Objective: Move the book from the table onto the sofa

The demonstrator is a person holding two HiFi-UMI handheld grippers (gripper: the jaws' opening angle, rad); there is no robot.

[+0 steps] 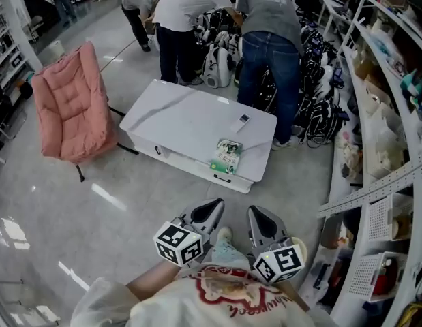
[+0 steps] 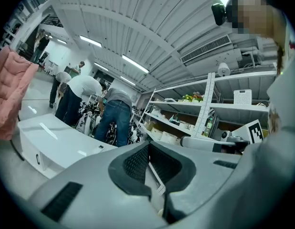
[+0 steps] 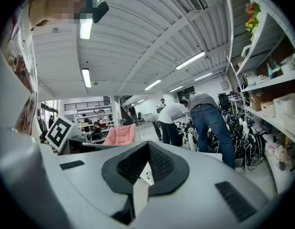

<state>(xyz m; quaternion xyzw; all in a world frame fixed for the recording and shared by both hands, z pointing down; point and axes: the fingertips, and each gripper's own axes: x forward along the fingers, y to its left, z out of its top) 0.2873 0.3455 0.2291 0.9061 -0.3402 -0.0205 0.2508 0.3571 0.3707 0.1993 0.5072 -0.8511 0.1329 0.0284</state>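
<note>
- book (image 1: 226, 157): flat on the white table (image 1: 171, 118), cover up, near right part of the top, lower end right at the front edge above a dark drawer handle (image 1: 223, 178).
- long axis: near-to-far, crosswise to the table's long side; roughly up-down in the head view, far end tipped slightly right.
- shape and material: thin rectangle, soft-cover look, glossy green-and-white cover, print too small to read.
- small white slab (image 1: 242, 122) with a dark spot, remote-like: further back on the same top, apart from the book.
- table: low, rectangular, rounded corners, smooth glossy white top with faint grey veining.
- sofa (image 1: 71, 107): pink, padded, tufted cushion on thin dark legs; left of the table, well apart from the book.
- left gripper (image 1: 212, 211): grey plastic shell, black dimpled pads, jaws pressed together with nothing between; held close to the body, short of the table, well apart from the book.
- right gripper (image 1: 260, 215): same build, jaws pressed together, empty; just beside the left one, tips aimed toward the table's near edge.
- marker cube (image 1: 178, 242) behind the left jaws, a second one behind the right.
- three people (image 1: 268, 43) bent over behind the table, backs to the camera.
- white perforated shelving (image 1: 384, 148) along the right side; grey polished floor (image 1: 95, 203) with light reflections.
</note>
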